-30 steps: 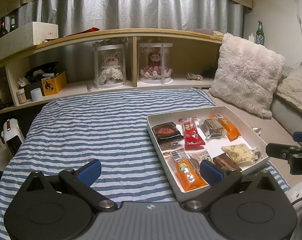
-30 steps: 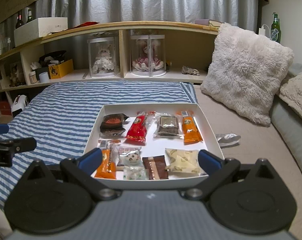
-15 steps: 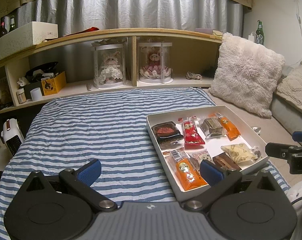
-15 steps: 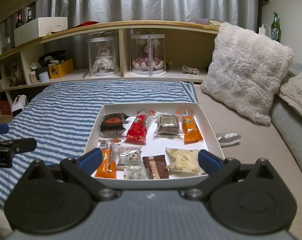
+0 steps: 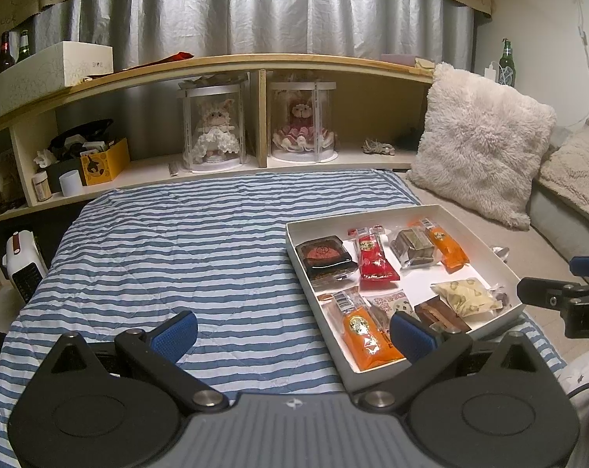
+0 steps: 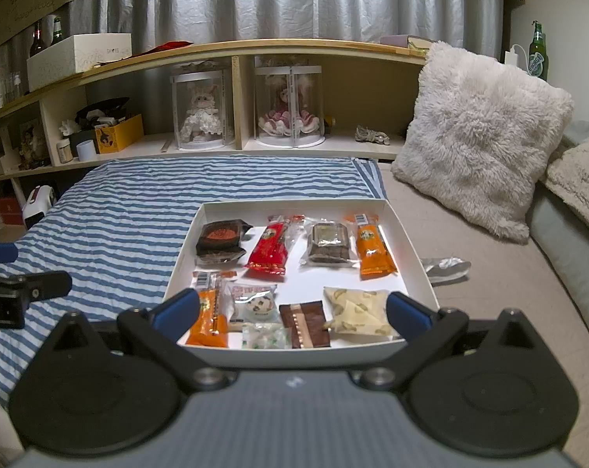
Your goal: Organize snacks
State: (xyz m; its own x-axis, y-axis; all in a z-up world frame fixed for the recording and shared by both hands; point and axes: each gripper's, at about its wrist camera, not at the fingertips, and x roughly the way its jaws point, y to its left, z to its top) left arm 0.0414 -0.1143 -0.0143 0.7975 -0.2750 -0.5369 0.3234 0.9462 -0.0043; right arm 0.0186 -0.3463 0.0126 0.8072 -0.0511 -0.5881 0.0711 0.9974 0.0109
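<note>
A white tray [image 6: 294, 206] [image 5: 485, 241] lies on the bed with several wrapped snacks laid in two rows. The far row holds a black pack [image 6: 220, 238], a red pack [image 6: 271, 249], a clear pack with a brown cake [image 6: 327, 243] and an orange pack [image 6: 372, 249]. Nearest me are another orange pack [image 6: 208, 319], a round cookie pack [image 6: 255, 304], a small green-white candy [image 6: 265, 337], a brown bar [image 6: 304, 323] and a yellow pack [image 6: 358, 310]. My right gripper [image 6: 292, 310] hovers open at the tray's near edge. Left of the tray, my left gripper [image 5: 292, 335] stands open and empty over the blanket.
A blue striped blanket [image 5: 169, 241] covers the bed. A crumpled silver wrapper [image 6: 444, 267] lies right of the tray. Fluffy pillows [image 6: 481, 136] lean at the right. The shelf [image 6: 232, 50] behind holds doll cases, boxes and bottles. A small white heater [image 5: 21, 261] stands at the left.
</note>
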